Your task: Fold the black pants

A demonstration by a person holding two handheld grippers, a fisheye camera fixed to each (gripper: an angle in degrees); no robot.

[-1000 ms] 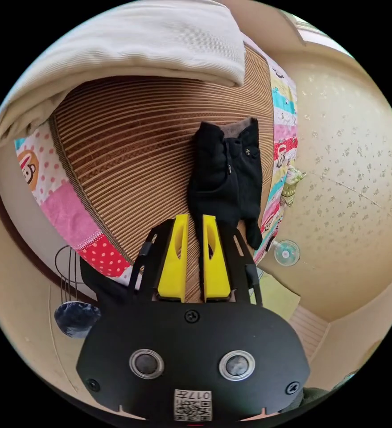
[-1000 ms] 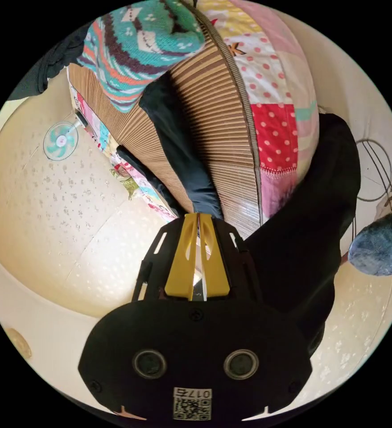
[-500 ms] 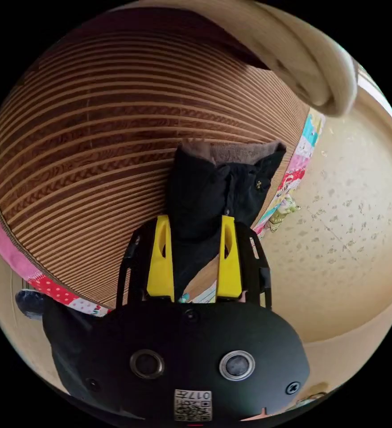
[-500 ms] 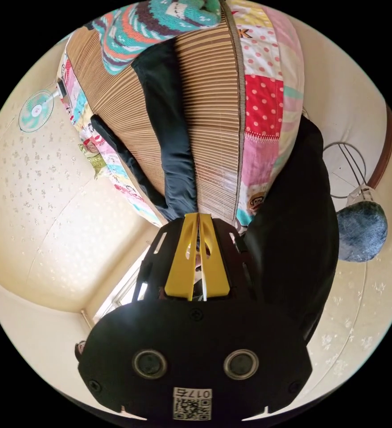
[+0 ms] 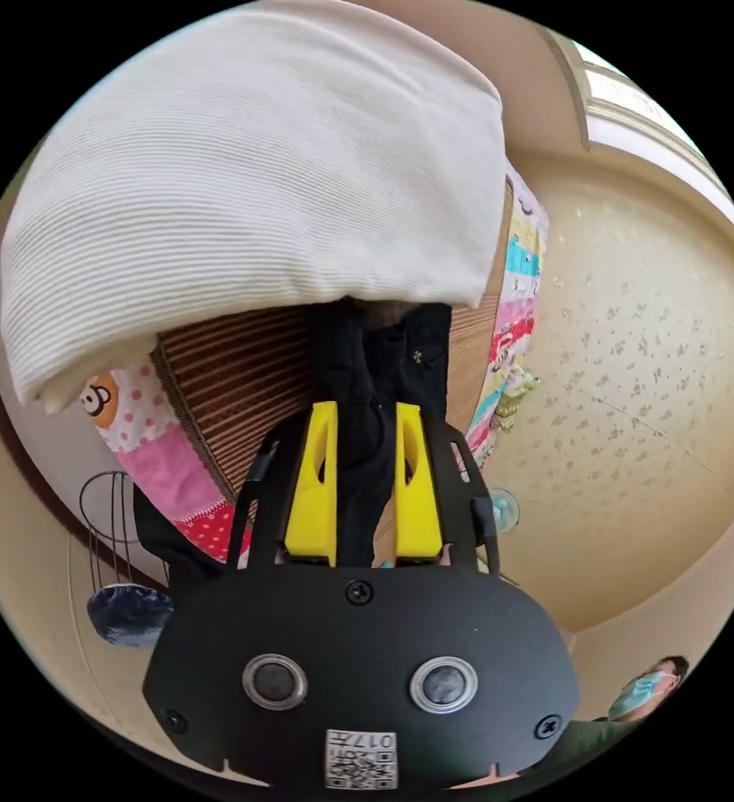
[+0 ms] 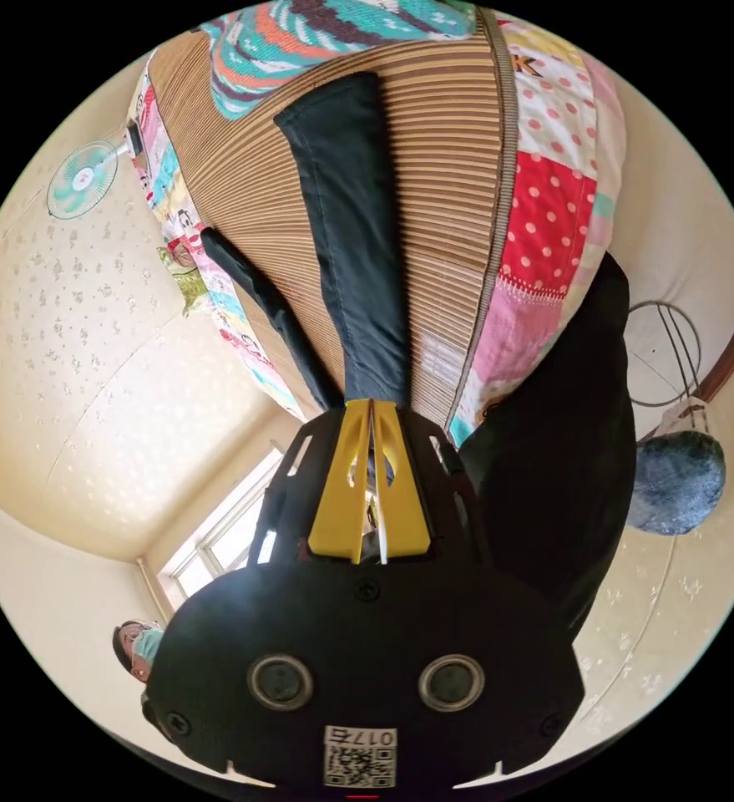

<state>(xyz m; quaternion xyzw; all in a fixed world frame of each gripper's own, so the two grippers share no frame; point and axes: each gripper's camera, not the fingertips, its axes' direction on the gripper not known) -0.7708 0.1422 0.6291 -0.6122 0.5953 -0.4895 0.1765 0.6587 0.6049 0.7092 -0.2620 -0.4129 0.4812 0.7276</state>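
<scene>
The black pants lie on a woven straw mat point(image 5: 233, 368). In the left gripper view their waist end point(image 5: 383, 351) with a small metal button sits under the edge of a white pillow point(image 5: 250, 184). My left gripper point(image 5: 365, 409) has its yellow jaws pressed on bunched black fabric just below the waist. In the right gripper view one pant leg point(image 6: 354, 225) runs straight up the mat from my right gripper point(image 6: 371, 405), which is shut on its hem. The other leg point(image 6: 258, 292) trails along the mat's edge.
A patchwork quilt point(image 6: 550, 192) borders the mat. A striped knitted garment point(image 6: 325, 33) lies at the far end. A person in dark clothes point(image 6: 550, 468) stands close by. A small fan point(image 6: 83, 180) and a blue object on a wire stand point(image 6: 675, 493) are on the floor.
The left jaws stood wide apart around the waist half a second ago and have since closed on the fabric. The right gripper stayed shut on the hem, and the leg now lies straighter.
</scene>
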